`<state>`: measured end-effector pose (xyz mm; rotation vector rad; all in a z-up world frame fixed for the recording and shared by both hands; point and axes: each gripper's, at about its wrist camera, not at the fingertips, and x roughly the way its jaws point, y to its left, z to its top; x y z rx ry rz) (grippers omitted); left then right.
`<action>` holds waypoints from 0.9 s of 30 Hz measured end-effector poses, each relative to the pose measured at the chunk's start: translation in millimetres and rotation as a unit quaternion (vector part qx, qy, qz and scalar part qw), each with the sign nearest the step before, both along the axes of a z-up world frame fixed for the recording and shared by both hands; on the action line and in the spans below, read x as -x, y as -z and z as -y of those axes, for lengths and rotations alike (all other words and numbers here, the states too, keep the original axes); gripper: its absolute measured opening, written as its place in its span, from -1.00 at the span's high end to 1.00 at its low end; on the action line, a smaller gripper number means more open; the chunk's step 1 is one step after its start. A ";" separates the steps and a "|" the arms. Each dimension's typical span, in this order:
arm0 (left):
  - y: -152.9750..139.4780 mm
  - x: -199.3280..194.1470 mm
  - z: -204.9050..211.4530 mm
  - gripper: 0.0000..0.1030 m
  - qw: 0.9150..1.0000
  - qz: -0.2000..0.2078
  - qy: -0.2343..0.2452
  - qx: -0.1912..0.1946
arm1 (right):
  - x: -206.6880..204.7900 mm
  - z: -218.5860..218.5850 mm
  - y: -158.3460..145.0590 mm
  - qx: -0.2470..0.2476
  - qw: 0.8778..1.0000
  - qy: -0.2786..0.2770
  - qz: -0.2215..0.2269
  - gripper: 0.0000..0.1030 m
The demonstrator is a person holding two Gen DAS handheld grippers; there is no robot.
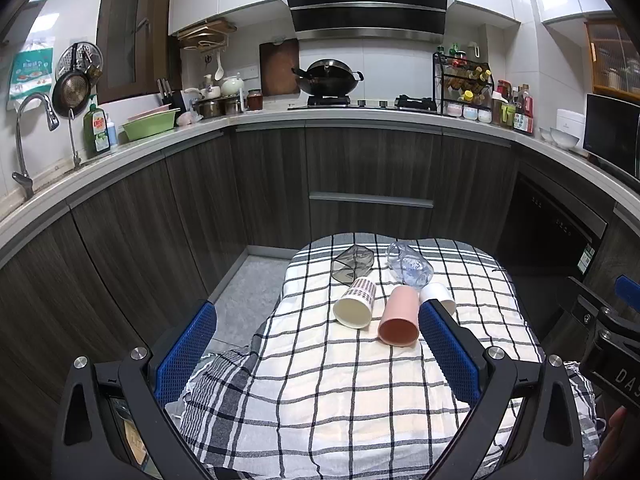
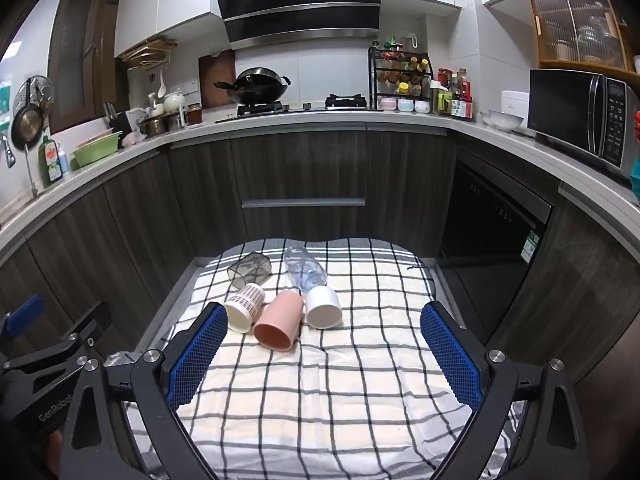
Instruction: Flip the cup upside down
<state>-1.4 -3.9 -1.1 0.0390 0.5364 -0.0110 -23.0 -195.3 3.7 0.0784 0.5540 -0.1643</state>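
Currently: checked-cloth surface in kitchen, five cups on their sides, all empty; pink cup mid-cluster between patterned cup and white cup. Left gripper and right gripper fingers spread wide, gripping nothing.

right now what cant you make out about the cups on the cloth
- White cup, left wrist view: its mouth is hidden behind the left gripper's blue finger pad.
- Patterned cup, right wrist view: its rim is partly covered by the right gripper's finger pad.
- Clear cup and grey cup: any base detail is too small and see-through to tell.
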 end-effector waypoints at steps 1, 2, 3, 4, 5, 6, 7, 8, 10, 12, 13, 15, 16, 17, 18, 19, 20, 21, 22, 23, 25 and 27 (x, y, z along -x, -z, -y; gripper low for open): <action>-1.2 1.7 -0.4 -1.00 1.000 0.000 0.001 0.000 | -0.1 0.1 0.0 0.000 1.000 0.000 0.000 -0.89; -1.4 1.5 -0.6 -1.00 1.000 0.000 0.001 0.000 | 0.2 0.1 -0.3 0.000 1.000 0.000 0.000 -0.89; -1.8 1.4 -0.7 -1.00 1.000 0.000 0.001 0.000 | 0.3 0.2 -0.3 0.000 1.000 0.000 0.000 -0.89; -2.2 1.4 -0.9 -1.00 1.000 -0.001 0.001 0.000 | 0.2 0.3 -0.3 0.000 1.000 -0.001 0.000 -0.89; -2.3 1.5 -0.9 -1.00 1.000 -0.001 0.001 0.000 | 0.2 0.6 -0.4 0.000 1.000 -0.001 0.000 -0.89; -2.3 1.4 -0.9 -1.00 1.000 -0.001 0.001 0.000 | 0.2 0.7 -0.2 0.000 1.000 0.000 0.000 -0.89; -2.4 1.4 -0.9 -1.00 1.000 -0.001 0.001 0.001 | 0.5 0.8 -0.3 0.000 1.000 0.000 0.000 -0.89; -2.4 1.5 -0.9 -1.00 1.000 -0.001 0.000 0.001 | 0.2 0.8 0.1 -0.001 1.000 0.000 0.000 -0.89; -0.5 1.2 -0.4 -1.00 1.000 -0.002 0.001 0.001 | 0.5 0.9 0.2 0.000 1.000 0.000 0.000 -0.89; 0.6 1.2 0.3 -1.00 1.000 -0.002 0.001 0.000 | 0.4 1.1 0.6 0.000 1.000 0.000 0.001 -0.89; 4.0 1.5 1.6 -1.00 1.000 -0.002 0.002 0.000 | 0.2 1.2 0.9 -0.001 1.000 0.000 0.000 -0.89; 7.4 2.0 3.0 -1.00 1.000 -0.002 0.003 0.000 | 0.1 1.2 1.3 0.000 1.000 -0.001 0.000 -0.89; 7.7 2.0 3.2 -1.00 1.000 -0.002 0.002 0.000 | 0.2 1.4 1.3 -0.001 1.000 -0.001 0.000 -0.89; 6.5 1.6 2.7 -1.00 1.000 -0.002 0.002 0.000 | 0.3 1.4 1.3 -0.001 1.000 -0.001 0.000 -0.89; 6.6 1.6 2.7 -1.00 1.000 -0.003 0.002 0.000 | 0.3 1.5 1.2 0.000 1.000 -0.001 0.000 -0.89; 6.8 1.7 2.8 -1.00 1.000 -0.003 0.003 0.000 | 0.4 1.6 1.3 0.000 1.000 -0.001 0.000 -0.89; 7.5 2.1 3.2 -1.00 1.000 -0.004 0.002 0.001 | 0.5 1.8 1.3 0.000 1.000 0.000 0.001 -0.89; 8.2 2.4 3.6 -1.00 1.000 -0.004 0.002 0.001 | 0.4 1.9 1.4 -0.001 1.000 0.000 0.001 -0.89; 8.5 2.6 3.8 -1.00 1.000 -0.004 0.002 0.001 | 0.1 1.9 1.7 0.000 1.000 -0.001 0.001 -0.89; 8.9 2.9 4.2 -1.00 1.000 -0.004 0.003 0.001 | 0.2 2.1 1.7 -0.001 1.000 -0.001 0.000 -0.89; 8.6 2.4 3.6 -1.00 1.000 -0.004 0.003 0.001 | 0.3 2.2 1.7 -0.001 1.000 0.000 0.000 -0.89; 9.3 2.5 3.5 -1.00 1.000 -0.005 0.003 0.001 | 0.4 2.3 1.7 -0.001 1.000 0.000 0.000 -0.89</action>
